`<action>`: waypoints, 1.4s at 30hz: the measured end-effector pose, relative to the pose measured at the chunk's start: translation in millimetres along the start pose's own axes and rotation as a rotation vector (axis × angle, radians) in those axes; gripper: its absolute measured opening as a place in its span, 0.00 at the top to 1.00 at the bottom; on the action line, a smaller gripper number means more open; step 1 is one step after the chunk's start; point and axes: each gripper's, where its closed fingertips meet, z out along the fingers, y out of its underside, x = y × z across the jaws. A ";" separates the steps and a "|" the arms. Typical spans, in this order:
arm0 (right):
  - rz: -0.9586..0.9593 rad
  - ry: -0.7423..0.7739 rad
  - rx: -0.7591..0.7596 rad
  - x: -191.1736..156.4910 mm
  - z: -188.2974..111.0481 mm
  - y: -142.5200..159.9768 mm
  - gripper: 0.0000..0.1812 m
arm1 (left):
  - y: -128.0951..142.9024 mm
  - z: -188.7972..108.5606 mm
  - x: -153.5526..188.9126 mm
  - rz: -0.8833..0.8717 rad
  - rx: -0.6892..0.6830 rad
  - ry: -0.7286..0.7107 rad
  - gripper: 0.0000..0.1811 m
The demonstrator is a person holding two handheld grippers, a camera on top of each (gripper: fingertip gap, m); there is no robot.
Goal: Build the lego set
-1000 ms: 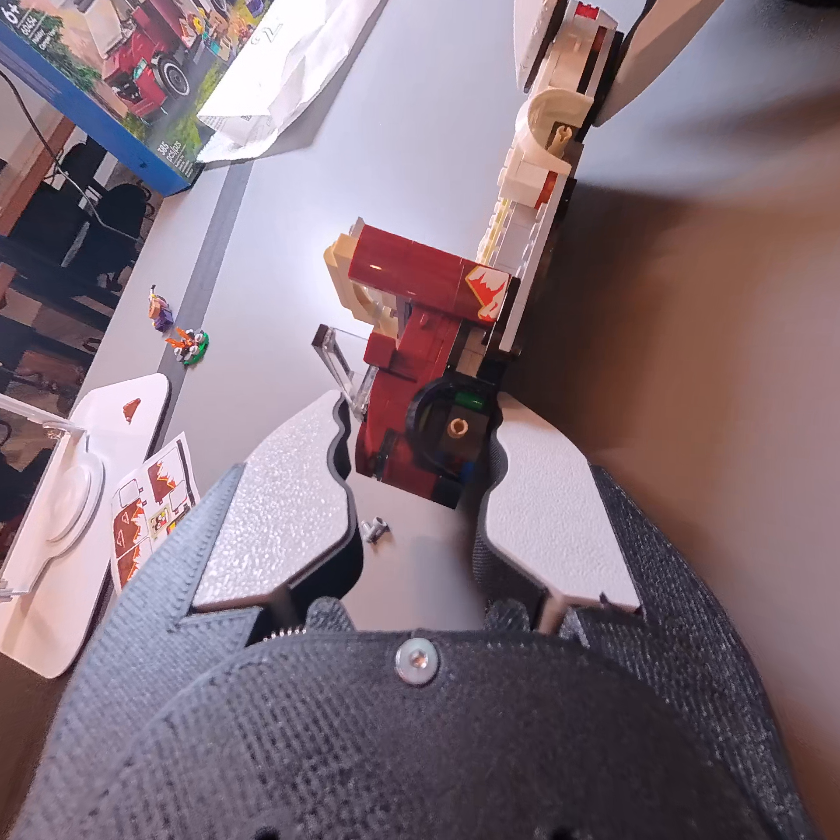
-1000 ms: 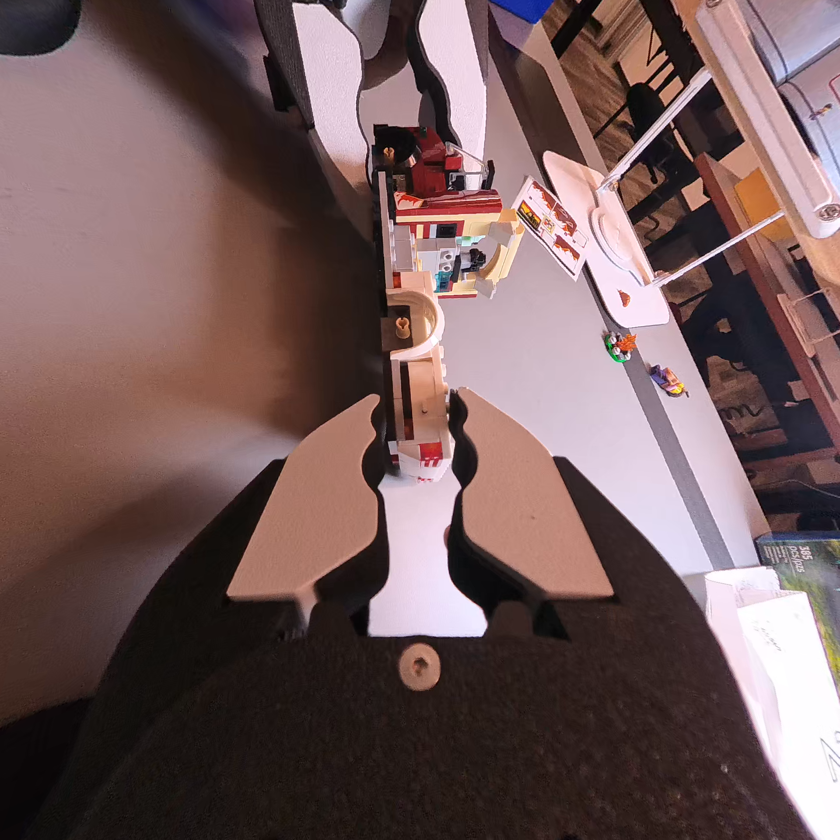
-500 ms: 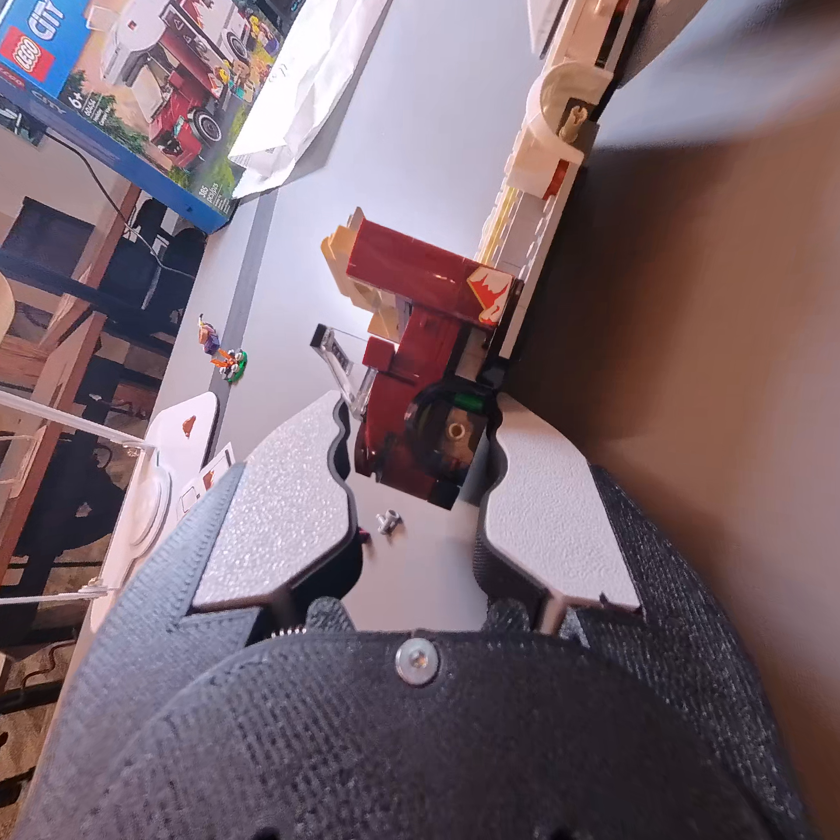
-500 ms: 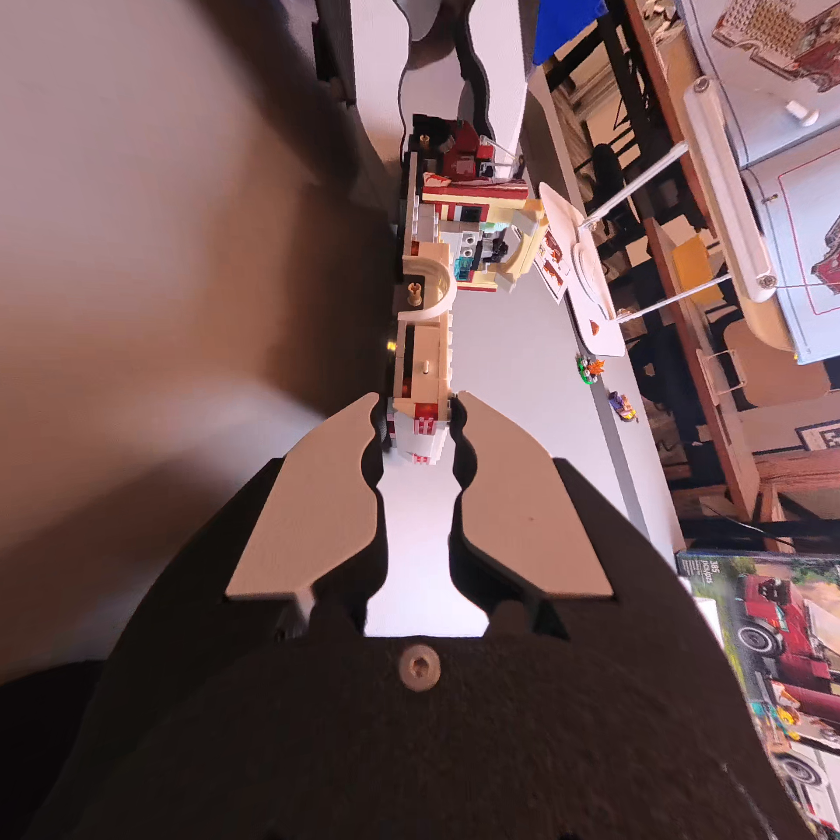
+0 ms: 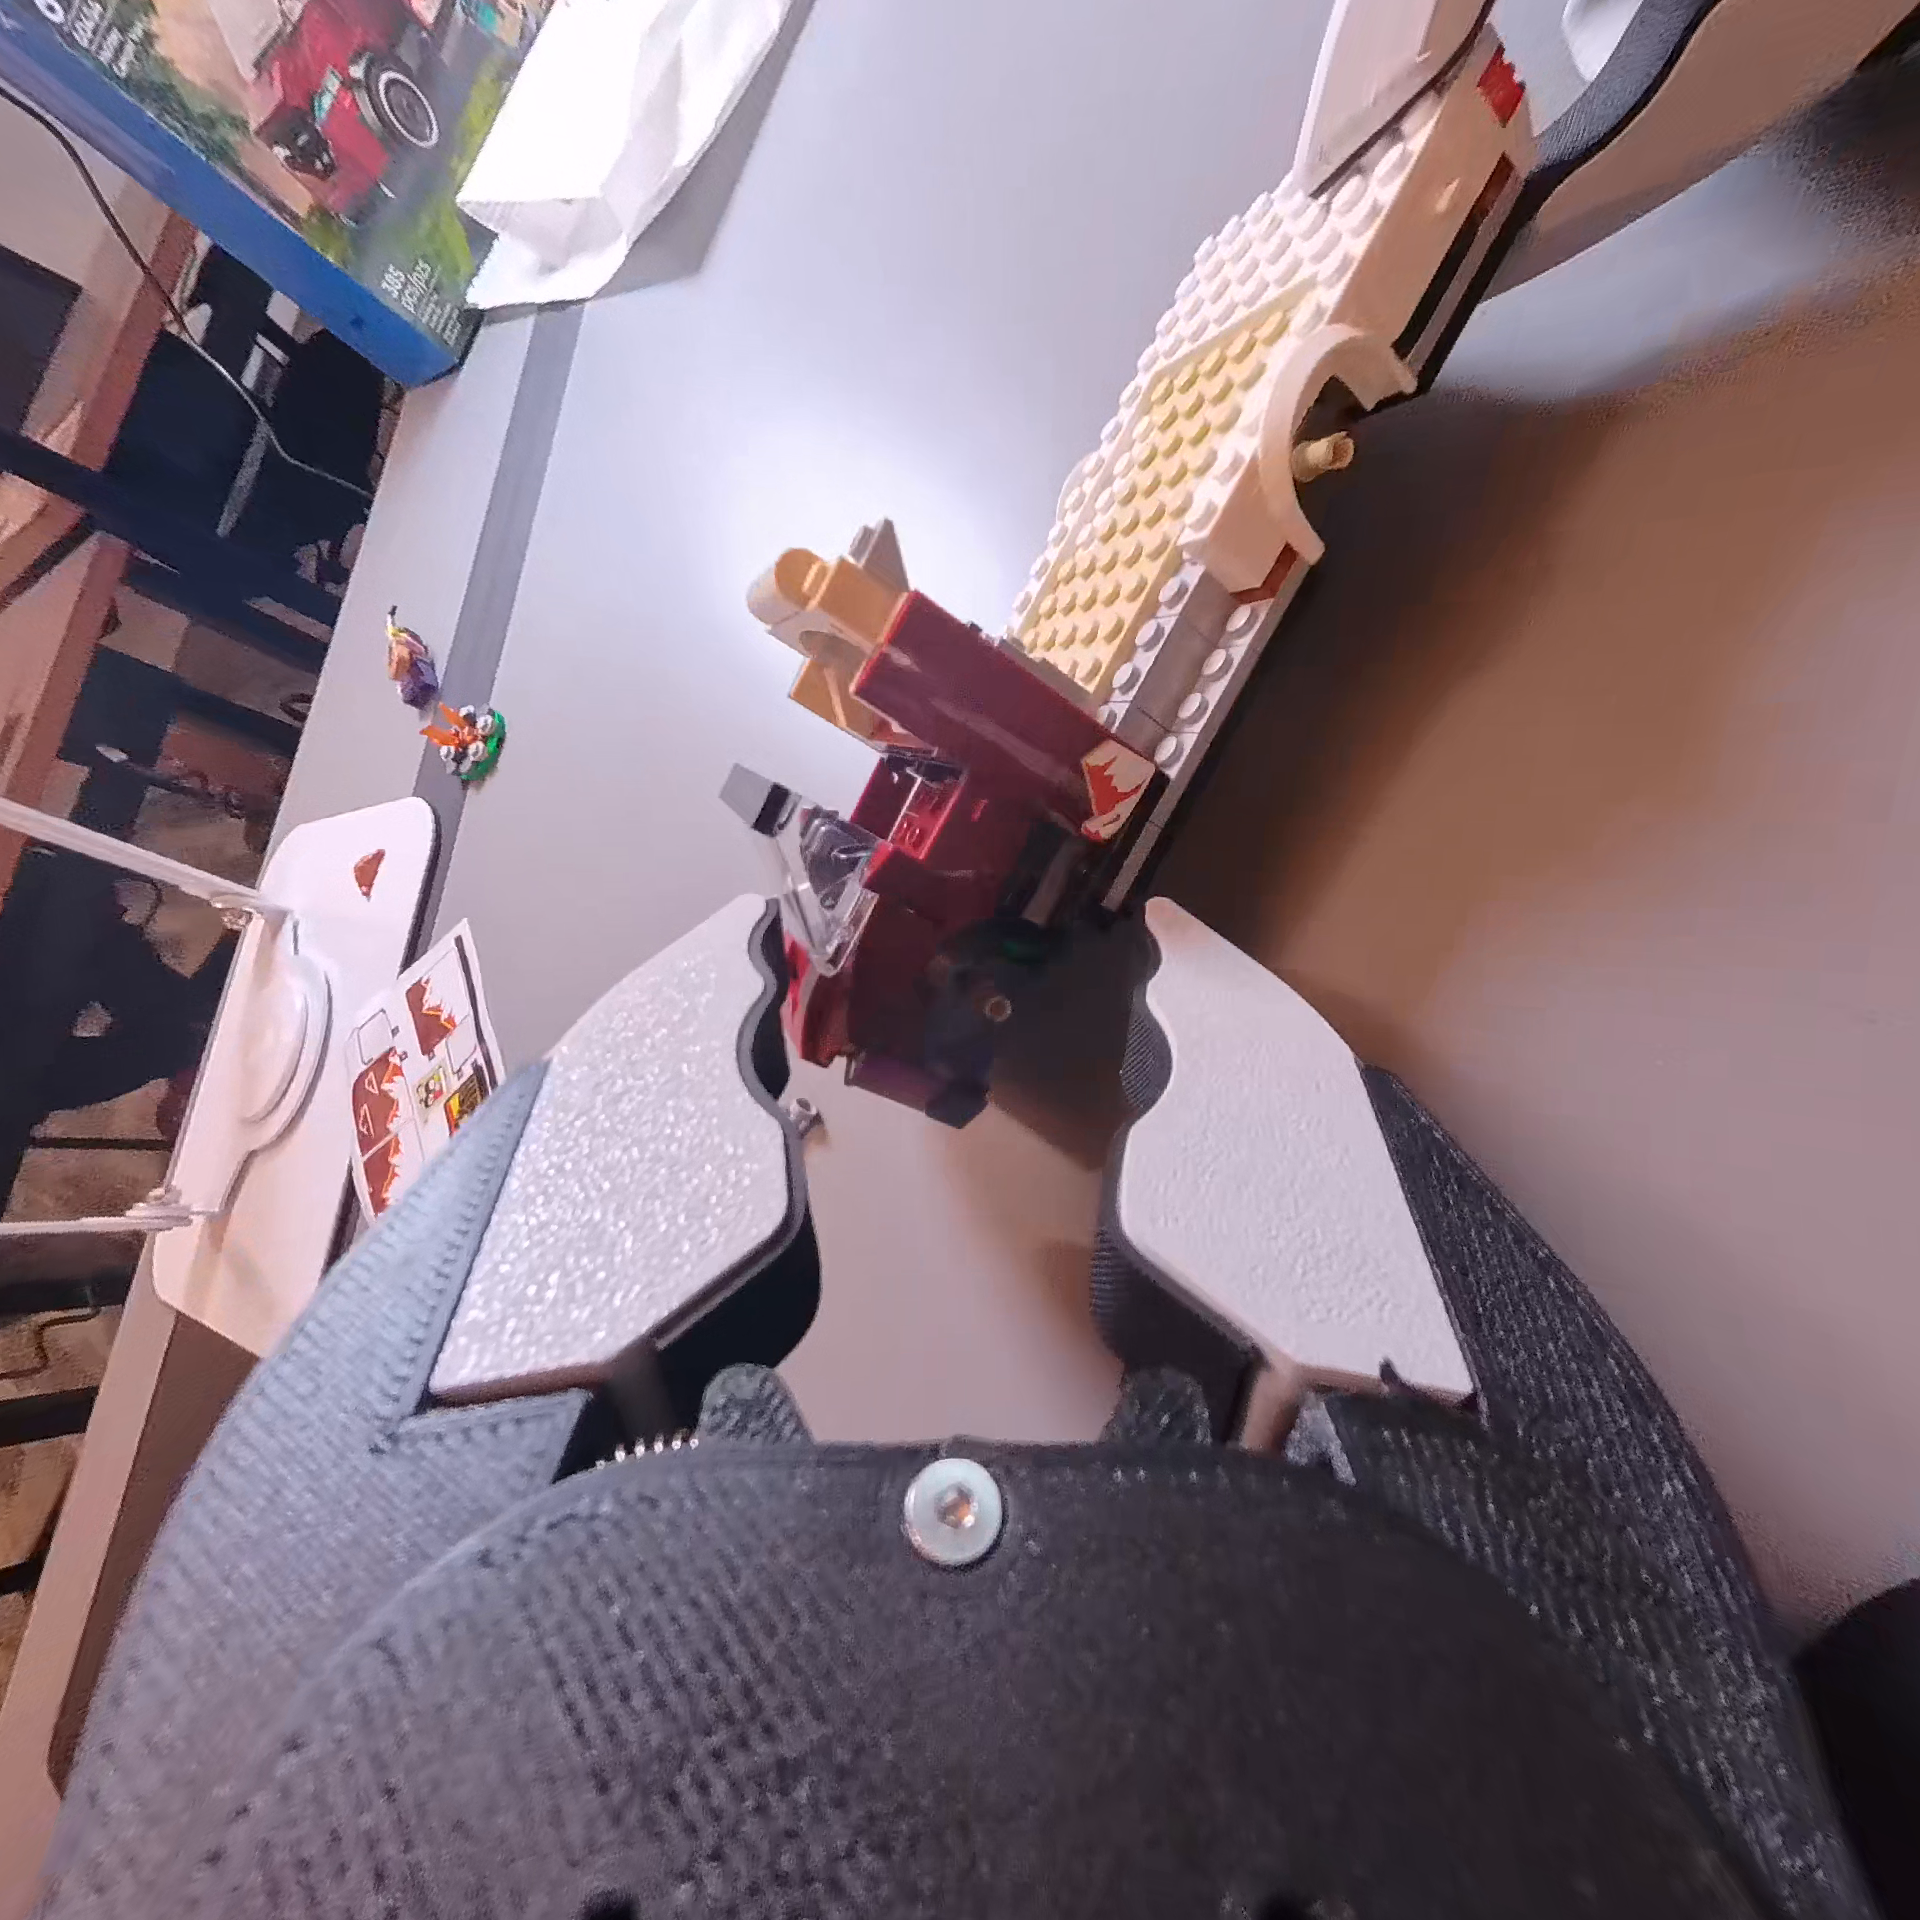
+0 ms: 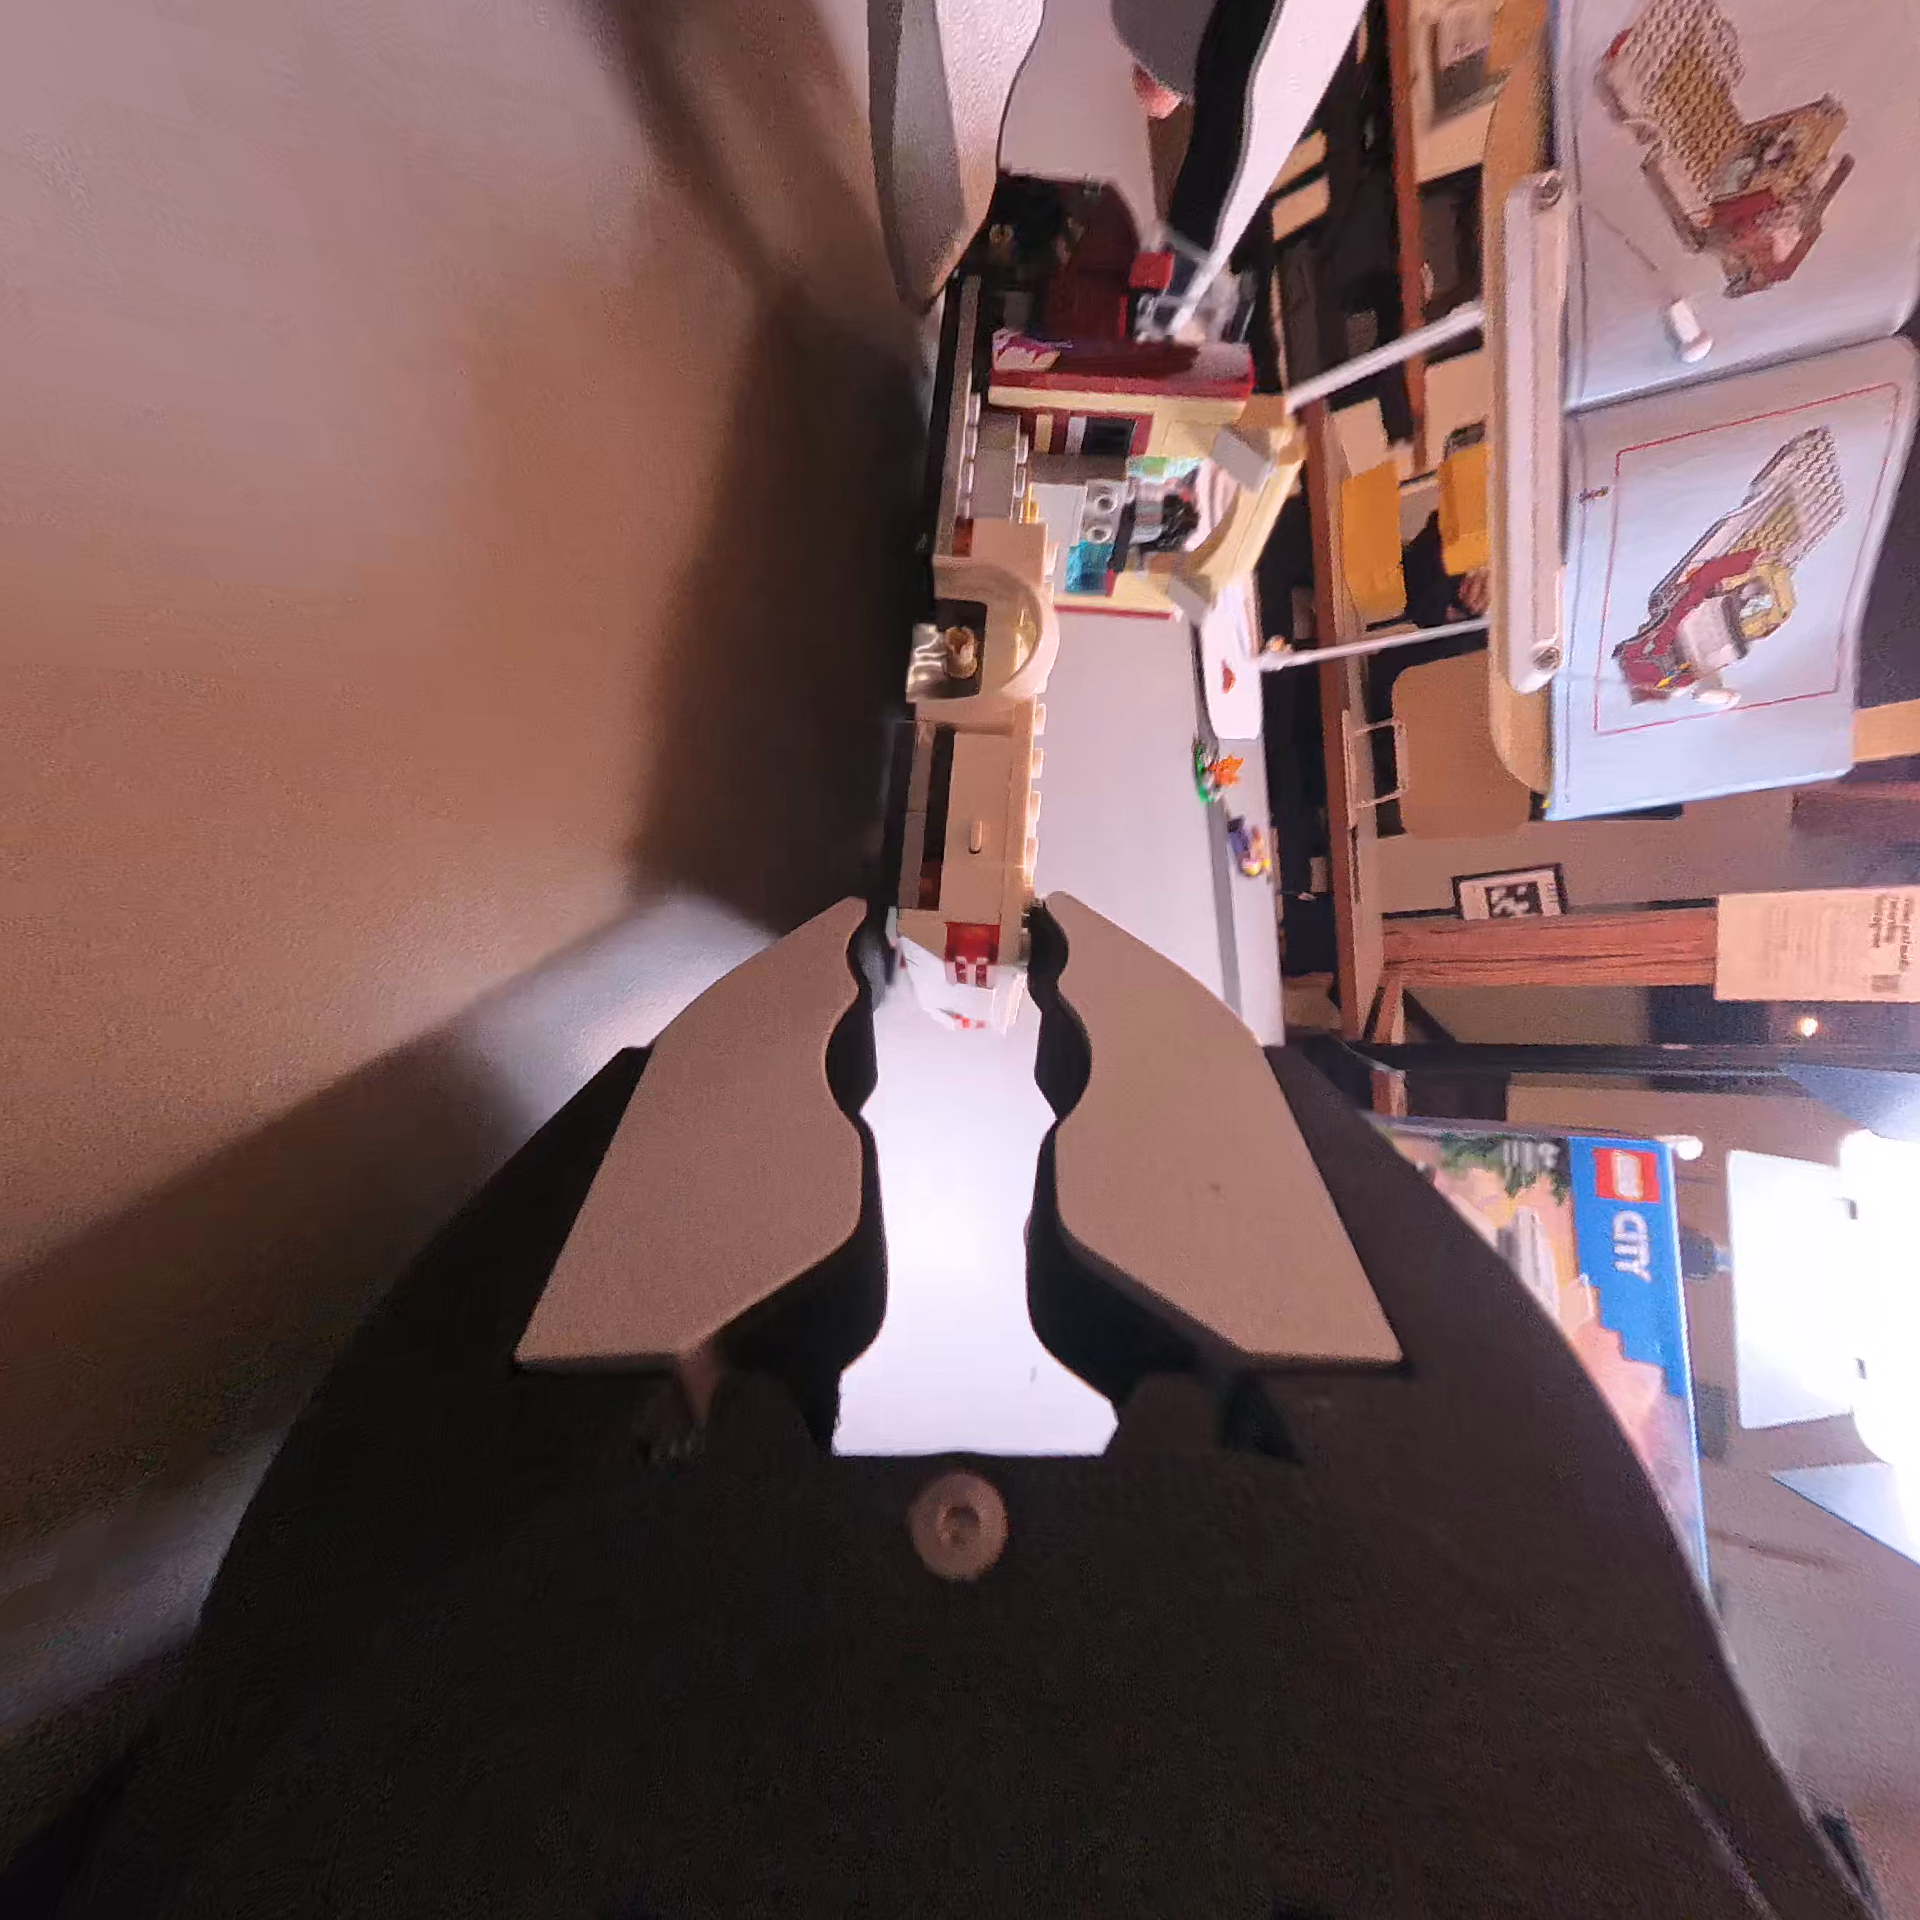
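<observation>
The lego truck has a dark red cab (image 5: 966,821) and a white and tan studded body (image 5: 1174,499). My left gripper (image 5: 961,920) is open, its jaws wide apart on either side of the cab front; the left finger (image 5: 665,1122) is close to the windscreen. My right gripper (image 6: 956,914) is shut on the truck's white rear end (image 6: 971,961) and holds the truck (image 6: 997,644) out ahead of it. The right gripper also shows at the top right of the left wrist view (image 5: 1382,73). The left gripper shows at the top of the right wrist view (image 6: 1081,114).
On the grey table (image 5: 831,364) lie the set's box (image 5: 260,135), a white paper bag (image 5: 623,135), a sticker sheet (image 5: 416,1060), two small figure builds (image 5: 468,738), a tiny grey piece (image 5: 805,1114) and a white stand base (image 5: 301,1018). The stand holds the instruction booklet (image 6: 1714,582). Tip to tip, the grippers are about 12 cm apart.
My left gripper has opened and let go of the cab. The truck has turned, so its studded top now faces the left camera. The right gripper keeps its hold on the rear.
</observation>
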 end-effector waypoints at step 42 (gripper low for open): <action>0.837 -0.221 0.139 3.3 -66.7 3.3 0.78 | -20.1 47.0 28.5 0.172 -0.212 0.567 0.50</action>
